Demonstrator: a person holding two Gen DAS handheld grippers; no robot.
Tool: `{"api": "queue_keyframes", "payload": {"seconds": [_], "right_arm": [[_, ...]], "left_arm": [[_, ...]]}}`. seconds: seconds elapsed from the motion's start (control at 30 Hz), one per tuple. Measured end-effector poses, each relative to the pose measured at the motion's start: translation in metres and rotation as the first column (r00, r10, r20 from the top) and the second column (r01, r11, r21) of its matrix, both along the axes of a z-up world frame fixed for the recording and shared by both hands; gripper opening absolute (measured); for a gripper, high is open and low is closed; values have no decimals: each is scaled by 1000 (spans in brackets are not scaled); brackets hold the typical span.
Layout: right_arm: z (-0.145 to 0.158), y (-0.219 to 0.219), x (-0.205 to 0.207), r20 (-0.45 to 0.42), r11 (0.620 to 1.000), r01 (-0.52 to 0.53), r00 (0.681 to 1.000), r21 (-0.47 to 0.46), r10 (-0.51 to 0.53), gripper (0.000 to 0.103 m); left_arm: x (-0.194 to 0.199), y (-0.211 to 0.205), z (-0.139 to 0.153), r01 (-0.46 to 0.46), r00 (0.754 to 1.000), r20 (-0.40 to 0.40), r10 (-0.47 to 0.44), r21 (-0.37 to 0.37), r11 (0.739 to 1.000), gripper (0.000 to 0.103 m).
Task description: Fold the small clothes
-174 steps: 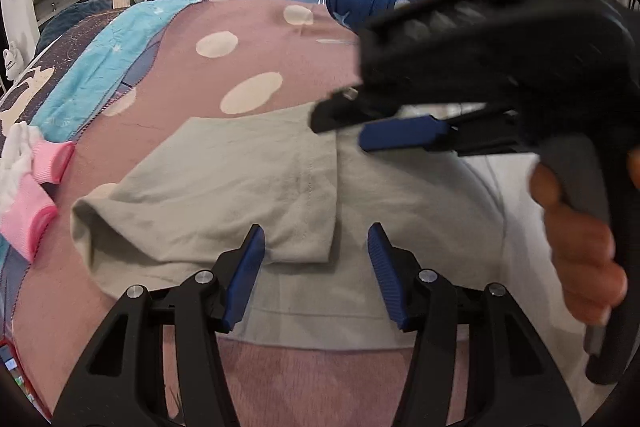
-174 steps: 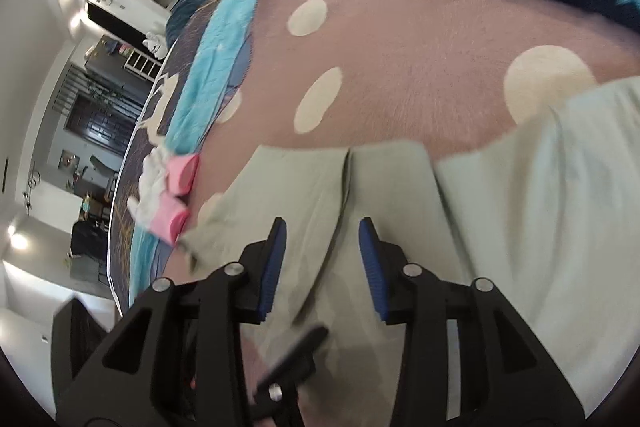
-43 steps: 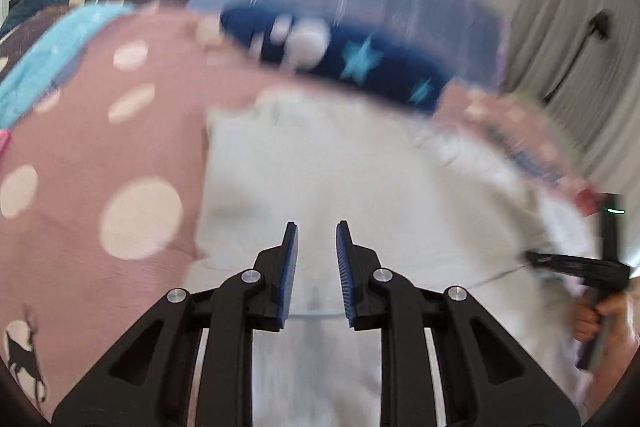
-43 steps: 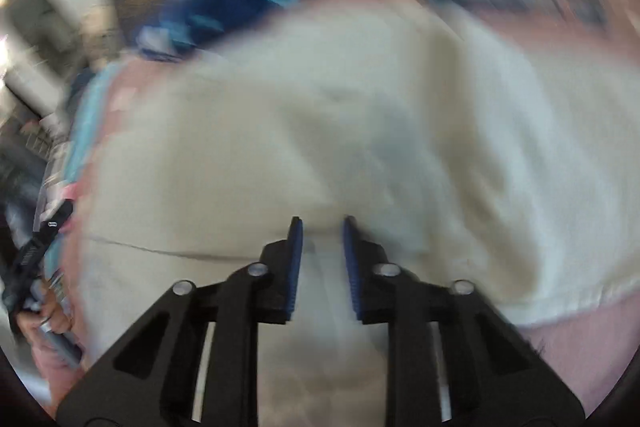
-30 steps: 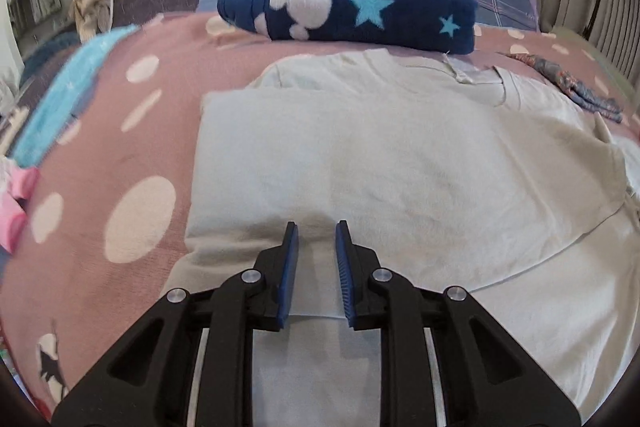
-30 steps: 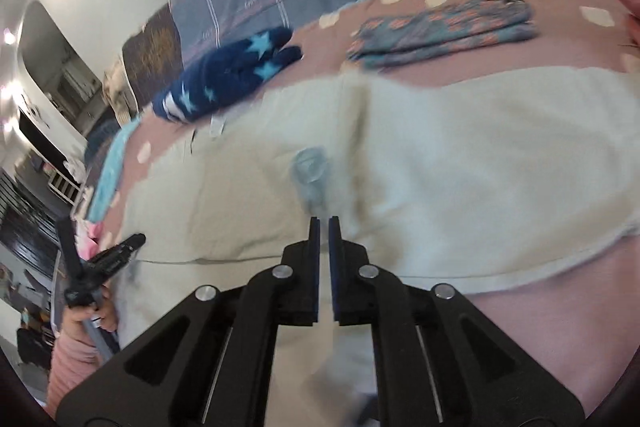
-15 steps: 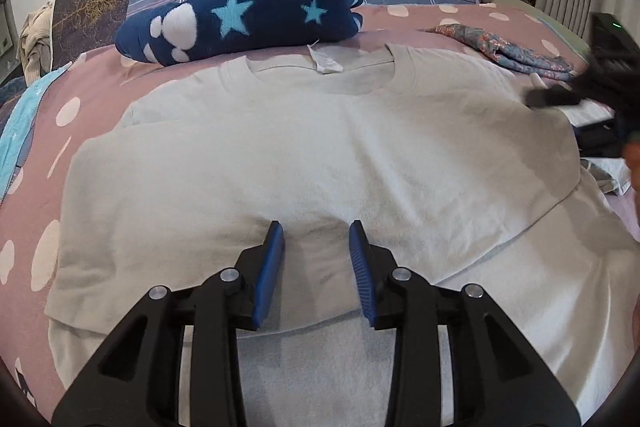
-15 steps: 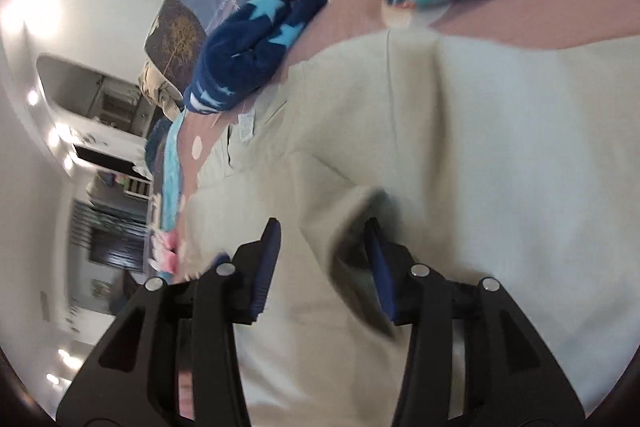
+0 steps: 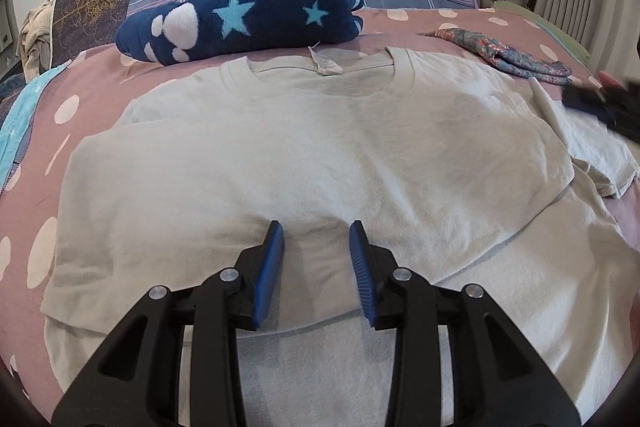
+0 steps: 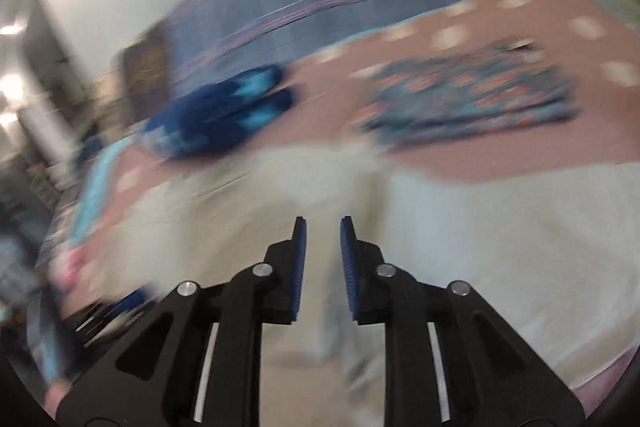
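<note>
Left wrist view: pale T-shirt lies flat mid-bed on the pink dotted bedspread, collar toward the headboard edge, bottom half doubled up over the chest, probably so the fold line is set. Left hand-held gripper parked on that folded edge, jaws apart, nothing pinched. Right hand-held gripper is blurred, jaws narrowing over cloth; can't tell whether they've caught any. Right sleeve not yet tucked, my guess for the next step. Navy star plush crowds the collar; floral cloth sits near the right edge.
</note>
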State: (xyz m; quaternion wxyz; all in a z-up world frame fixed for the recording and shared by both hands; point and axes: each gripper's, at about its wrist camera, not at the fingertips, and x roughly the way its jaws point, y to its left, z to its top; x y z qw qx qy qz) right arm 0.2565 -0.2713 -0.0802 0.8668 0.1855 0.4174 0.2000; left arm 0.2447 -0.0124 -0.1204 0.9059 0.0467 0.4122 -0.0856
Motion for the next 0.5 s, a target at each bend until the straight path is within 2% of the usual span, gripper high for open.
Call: {"api": "queue_keyframes", "payload": {"seconds": [0.03,0.07,0.1,0.13,0.2,0.23,0.3,0.37,0.43,0.47,0.5], "right_arm": [[-9,8,-3,-47,999,-50,998,-11,50,17],[-20,18,-3,-103,995,-69,993,-79,60,18],[-38,25,-3,-158,972,-45,987,-230,8,3],[-43,25,-7,-125,963,-19,992,-270,-16,0],[-31,15,-25,-94,975,26,994,-219,-48,1],[-22,6,-38,-62,981,58,996,-184,-71,6],[2,-21,-74,55,985,126,991,-117,-120,14],[20,-55,-103,134,974,216,969,-74,-205,23],[36,-113,-136,196,928,373,910,-8,-365,30],[42,-152,-154,203,877,479,855,43,-477,34],[43,-179,-166,193,837,542,815,78,-546,37]], "left_arm": [[0,-1,0,0,1000,1,0,3,1000,36],[-1,-1,0,-1,1000,3,1,9,1000,37],[-1,-3,0,-1,1000,7,1,16,1000,37],[-1,-3,0,-1,1000,8,0,21,1000,37],[-2,-4,0,-2,1000,12,2,30,1000,37],[-2,-3,0,-2,1000,12,2,29,1000,37],[-1,-2,0,-2,1000,10,1,20,1000,37],[-1,-1,0,-2,1000,9,2,15,1000,37],[-1,-2,0,-2,1000,9,2,18,1000,37],[-1,-2,0,-2,1000,10,2,23,1000,37],[-1,-2,0,-2,1000,12,2,27,1000,37]]}}
